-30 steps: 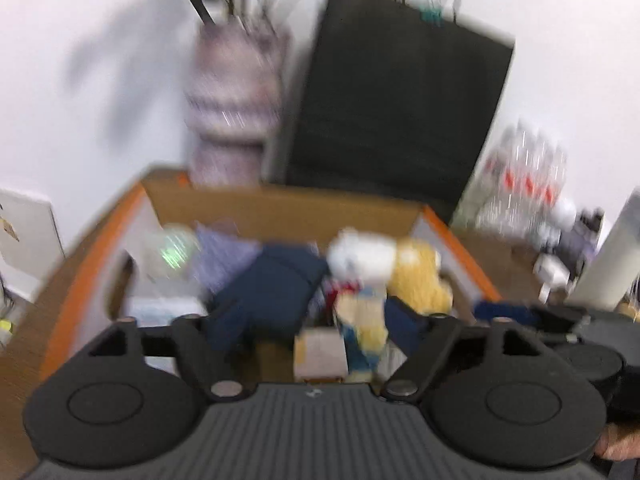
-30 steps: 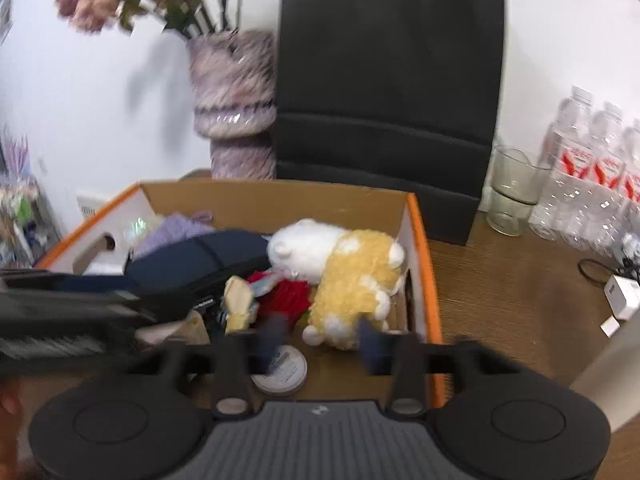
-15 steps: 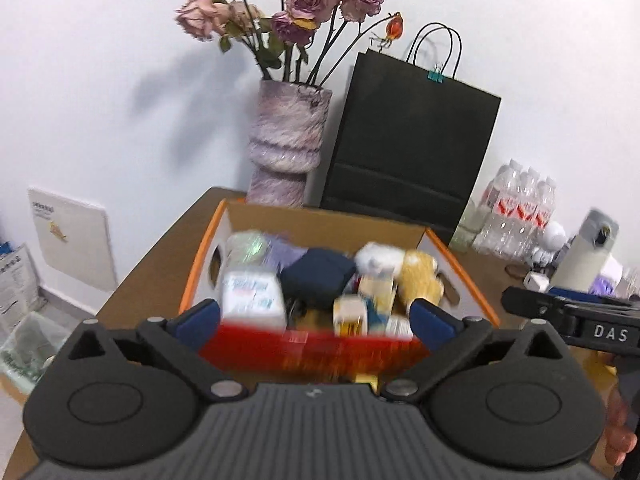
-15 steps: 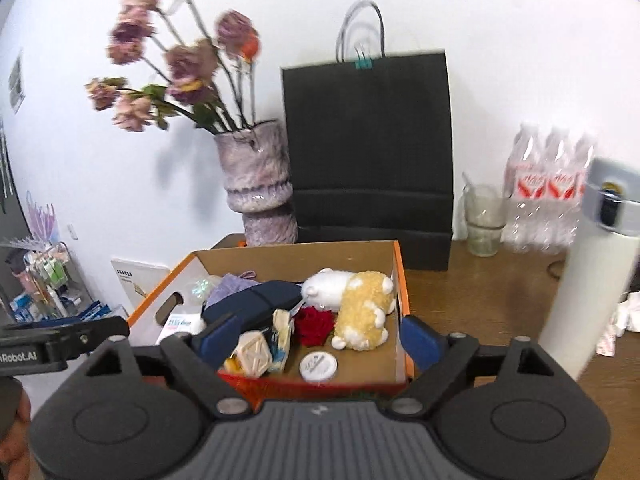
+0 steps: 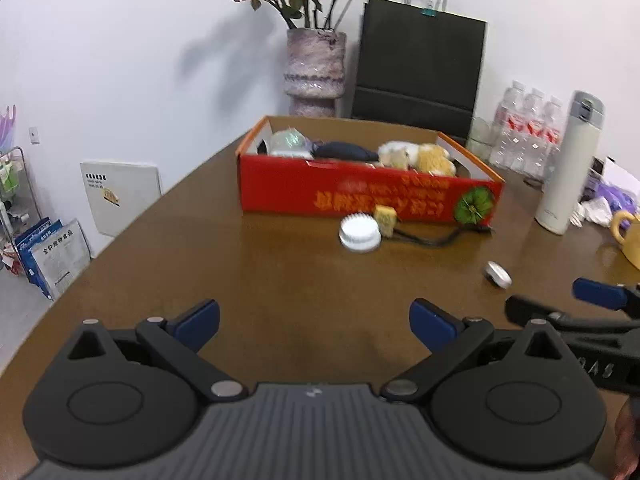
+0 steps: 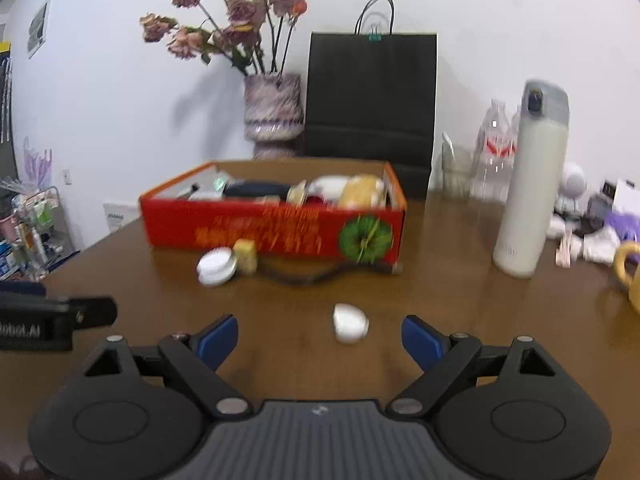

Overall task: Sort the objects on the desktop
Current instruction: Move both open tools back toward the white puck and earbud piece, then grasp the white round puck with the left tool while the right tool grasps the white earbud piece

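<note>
The red cardboard box (image 5: 368,196) stands on the brown tabletop (image 5: 248,280), its long axis running left to right across both views and its printed long side facing the cameras. It holds plush toys and a dark pouch. Just in front of that side lie a white round jar (image 5: 359,233), a small yellow block (image 5: 385,216) touching it, and a black cord (image 5: 436,238) lying along the box front. A small white oval object (image 6: 349,323) lies alone, nearer the cameras, its long axis angled slightly.

The left gripper (image 5: 314,322) points forward and downward over bare tabletop, fingers spread wide, nothing between them. The right gripper (image 6: 320,338) points likewise, fingers spread; the oval object lies just beyond them, untouched.
</note>
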Demonstrator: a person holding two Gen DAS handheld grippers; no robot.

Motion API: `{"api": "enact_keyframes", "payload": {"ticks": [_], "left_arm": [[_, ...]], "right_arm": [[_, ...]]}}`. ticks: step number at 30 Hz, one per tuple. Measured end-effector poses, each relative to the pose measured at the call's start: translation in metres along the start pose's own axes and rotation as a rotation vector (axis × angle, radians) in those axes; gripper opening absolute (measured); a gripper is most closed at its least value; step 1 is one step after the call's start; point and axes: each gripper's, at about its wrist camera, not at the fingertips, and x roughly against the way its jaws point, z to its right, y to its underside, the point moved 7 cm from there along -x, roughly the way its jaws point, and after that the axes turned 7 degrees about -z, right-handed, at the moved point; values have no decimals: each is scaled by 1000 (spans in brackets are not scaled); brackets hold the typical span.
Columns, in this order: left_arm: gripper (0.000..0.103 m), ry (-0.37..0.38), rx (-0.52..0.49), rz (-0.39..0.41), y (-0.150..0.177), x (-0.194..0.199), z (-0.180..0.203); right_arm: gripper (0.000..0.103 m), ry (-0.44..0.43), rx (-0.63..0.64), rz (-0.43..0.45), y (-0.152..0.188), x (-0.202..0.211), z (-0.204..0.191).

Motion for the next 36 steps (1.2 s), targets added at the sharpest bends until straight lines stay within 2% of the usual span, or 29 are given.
{"api": "enact_keyframes", "payload": {"ticks": [7, 14, 17, 21, 23, 25, 27, 29, 33, 34, 35, 36], "left_arm": [[103, 25, -32, -41, 43, 16, 16], [103, 32, -50, -24, 43, 18, 22], [99, 35, -61, -37, 35, 7, 21], [96, 36, -79, -16, 0, -16, 22], [93, 54, -78, -11, -21, -31, 24], [92, 104, -64, -37, -39, -51, 27], [82, 145, -45, -69, -52, -72, 28], [74, 157, -31, -86, -62, -91, 28], [66, 149, -33, -79, -74, -118, 27], [64, 155, -31, -80, -76, -123, 27], [60, 160, -28, -87, -77, -129, 27], [50, 166, -21, -102, -76, -134, 27]], "right_arm": [[89, -16, -25, -4, 34, 31, -3], [86, -14, -51, -14, 41, 33, 5], [78, -7, -38, -19, 36, 25, 8], [67, 27, -25, -44, 22, -1, 16], [62, 33, -29, -49, 11, -16, 20], [60, 28, -44, -61, 1, -32, 24], [55, 9, -68, -76, -8, -47, 28], [37, 5, -70, -97, -13, -61, 29], [32, 1, -68, -118, -19, -81, 30], [25, 3, -63, -110, -20, -84, 30], [22, 5, -57, -108, -21, -86, 29], [22, -1, -53, -103, -22, -86, 27]]}}
